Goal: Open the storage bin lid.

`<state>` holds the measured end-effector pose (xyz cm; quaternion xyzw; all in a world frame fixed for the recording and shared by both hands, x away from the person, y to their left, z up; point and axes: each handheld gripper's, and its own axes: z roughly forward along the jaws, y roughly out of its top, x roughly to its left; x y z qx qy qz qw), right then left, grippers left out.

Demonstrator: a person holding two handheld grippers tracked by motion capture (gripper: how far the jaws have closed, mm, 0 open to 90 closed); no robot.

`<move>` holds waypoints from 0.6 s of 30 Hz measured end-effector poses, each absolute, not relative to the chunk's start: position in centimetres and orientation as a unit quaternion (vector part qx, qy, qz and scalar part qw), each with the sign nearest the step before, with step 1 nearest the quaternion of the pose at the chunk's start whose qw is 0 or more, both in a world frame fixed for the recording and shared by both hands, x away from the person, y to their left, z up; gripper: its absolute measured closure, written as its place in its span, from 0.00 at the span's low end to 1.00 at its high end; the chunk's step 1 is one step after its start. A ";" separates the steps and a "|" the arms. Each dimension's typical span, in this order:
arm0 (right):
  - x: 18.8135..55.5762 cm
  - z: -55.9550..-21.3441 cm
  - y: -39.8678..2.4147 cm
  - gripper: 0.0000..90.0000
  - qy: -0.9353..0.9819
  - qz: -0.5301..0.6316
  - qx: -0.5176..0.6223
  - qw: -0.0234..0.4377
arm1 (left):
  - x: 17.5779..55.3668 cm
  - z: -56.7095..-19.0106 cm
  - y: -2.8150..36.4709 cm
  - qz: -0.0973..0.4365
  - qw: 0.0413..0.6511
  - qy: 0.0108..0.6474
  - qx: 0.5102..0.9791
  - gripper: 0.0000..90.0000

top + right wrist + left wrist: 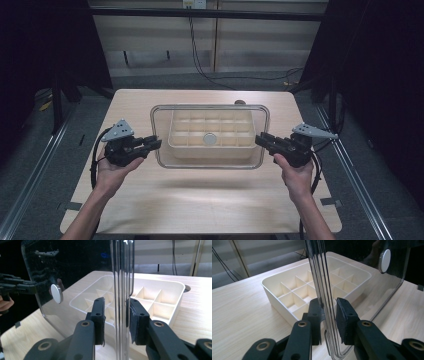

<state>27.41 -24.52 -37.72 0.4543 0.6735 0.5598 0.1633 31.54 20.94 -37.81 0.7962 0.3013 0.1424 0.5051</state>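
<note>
High view: a clear lid (210, 162) is held over the divided box (210, 133) on the surface, clamped at each end by left gripper (155, 144) and right gripper (260, 140), and level lowering seems needed next.

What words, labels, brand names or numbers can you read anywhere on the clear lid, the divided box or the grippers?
There is no readable text.
Clear lid: no print; its round silver knob is plain.
Cream divided box: no label or number.
Left gripper and right gripper, each clamped on a lid edge: no markings.
Small blue glint on the lid in the right gripper view: too blurred to read.
</note>
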 end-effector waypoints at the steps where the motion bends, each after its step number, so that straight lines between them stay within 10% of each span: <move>1: 27.2 -37.7 -24.5 0.77 0.676 0.557 0.452 0.166 | 31.4 -38.0 20.9 0.140 0.501 0.301 0.799 0.83; 18: 25.3 -39.1 -24.9 0.79 0.685 0.550 0.455 0.143 | 30.1 -39.7 20.9 0.110 0.481 0.298 0.817 0.83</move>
